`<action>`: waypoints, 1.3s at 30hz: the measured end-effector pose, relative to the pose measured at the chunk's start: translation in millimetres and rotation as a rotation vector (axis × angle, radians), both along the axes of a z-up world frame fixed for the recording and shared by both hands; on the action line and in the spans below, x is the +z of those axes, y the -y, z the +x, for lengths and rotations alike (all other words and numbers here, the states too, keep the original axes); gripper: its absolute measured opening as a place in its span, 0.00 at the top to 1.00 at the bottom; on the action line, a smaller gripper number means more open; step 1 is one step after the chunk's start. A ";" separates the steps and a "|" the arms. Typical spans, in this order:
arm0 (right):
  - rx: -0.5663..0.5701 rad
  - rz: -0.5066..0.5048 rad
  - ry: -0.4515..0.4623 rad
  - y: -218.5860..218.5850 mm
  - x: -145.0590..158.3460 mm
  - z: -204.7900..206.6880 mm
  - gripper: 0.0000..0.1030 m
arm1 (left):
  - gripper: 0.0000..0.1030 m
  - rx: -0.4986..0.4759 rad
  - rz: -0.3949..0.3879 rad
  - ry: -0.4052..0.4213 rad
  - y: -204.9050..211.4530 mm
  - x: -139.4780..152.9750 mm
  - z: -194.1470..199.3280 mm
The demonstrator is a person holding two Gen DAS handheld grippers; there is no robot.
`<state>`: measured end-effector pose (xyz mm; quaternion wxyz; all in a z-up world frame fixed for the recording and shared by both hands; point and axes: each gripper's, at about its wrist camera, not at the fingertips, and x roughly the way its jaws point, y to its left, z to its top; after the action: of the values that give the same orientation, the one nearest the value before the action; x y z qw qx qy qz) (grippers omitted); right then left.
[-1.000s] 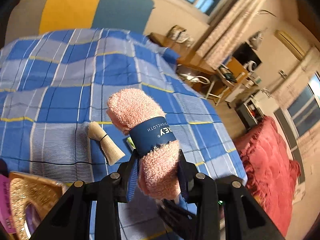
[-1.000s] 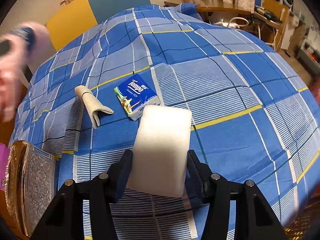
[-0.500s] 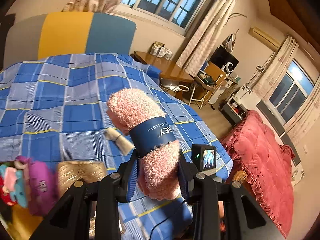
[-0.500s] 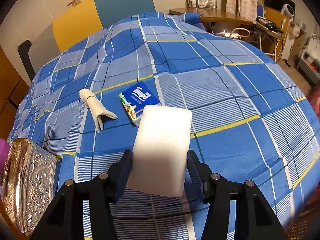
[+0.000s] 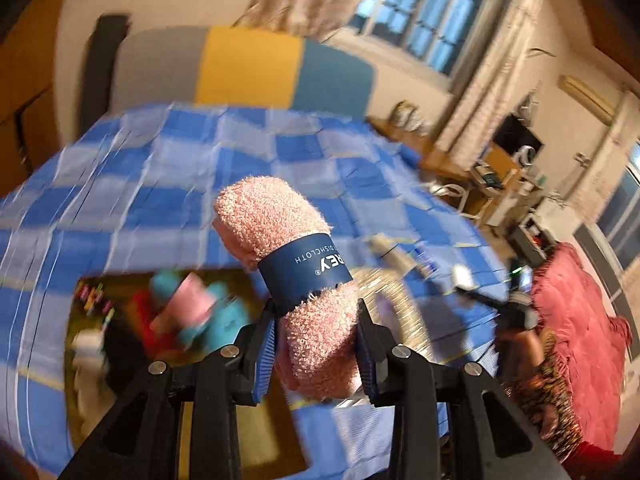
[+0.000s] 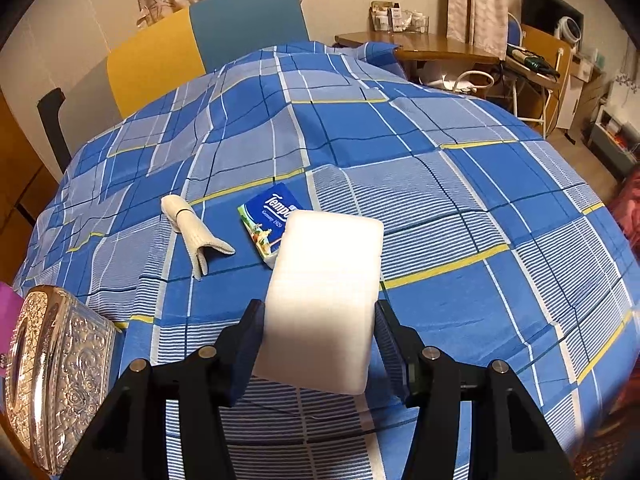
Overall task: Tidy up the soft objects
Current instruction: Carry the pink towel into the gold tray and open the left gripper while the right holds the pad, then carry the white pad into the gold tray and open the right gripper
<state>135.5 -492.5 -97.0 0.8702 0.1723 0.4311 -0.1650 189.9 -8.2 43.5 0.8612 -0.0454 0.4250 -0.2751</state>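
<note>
Both tools are loaded, so the step in hand looks like carry-and-deposit. The left tool [image 5: 316, 344] is clamped on a rolled pink dishcloth [image 5: 296, 280], held upright by its lower half with the navy paper band just above the jaws. It hangs above an open box [image 5: 180, 360] on the bed [image 6: 460, 184], and the box already holds several coloured soft items; this view is motion-blurred, so the contents cannot be identified. The right tool [image 6: 320, 336] is closed on a white sponge block [image 6: 324, 300], raised clear of the blue checked bedcover. Judgement: the next move calls for lowering the dishcloth into a free patch of the box before releasing, then bringing the sponge across. Remaining on the cover: a cream glove [image 6: 196, 236] and a blue tissue pack [image 6: 270, 220], lying near each other but apart, just beyond the sponge. An embossed silver tin [image 6: 56, 384] sits at the near left edge, in the likely path of the right tool toward the box. The crowded box interior may resist a tall roll.
</note>
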 end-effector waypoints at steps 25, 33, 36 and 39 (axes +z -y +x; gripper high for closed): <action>-0.059 -0.079 0.109 4.2 16.6 -9.7 0.46 | 0.61 0.221 0.188 -0.259 -116.0 -150.8 -13.4; -0.018 -0.169 0.237 -21.8 43.5 -20.7 0.46 | 0.61 0.308 0.074 -0.174 -132.2 -131.7 -45.7; -0.004 -0.157 0.263 -33.7 58.5 -26.3 0.46 | 0.61 0.313 0.052 -0.146 -130.5 -127.8 -52.0; 0.045 -0.190 0.304 -56.9 83.5 -31.9 0.46 | 0.61 0.311 0.036 -0.130 -122.0 -127.3 -53.3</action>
<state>103.6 -435.6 -13.5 0.9411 0.1026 0.2810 -0.1575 136.6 113.9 -83.8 0.8648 -0.1128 0.4724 -0.1275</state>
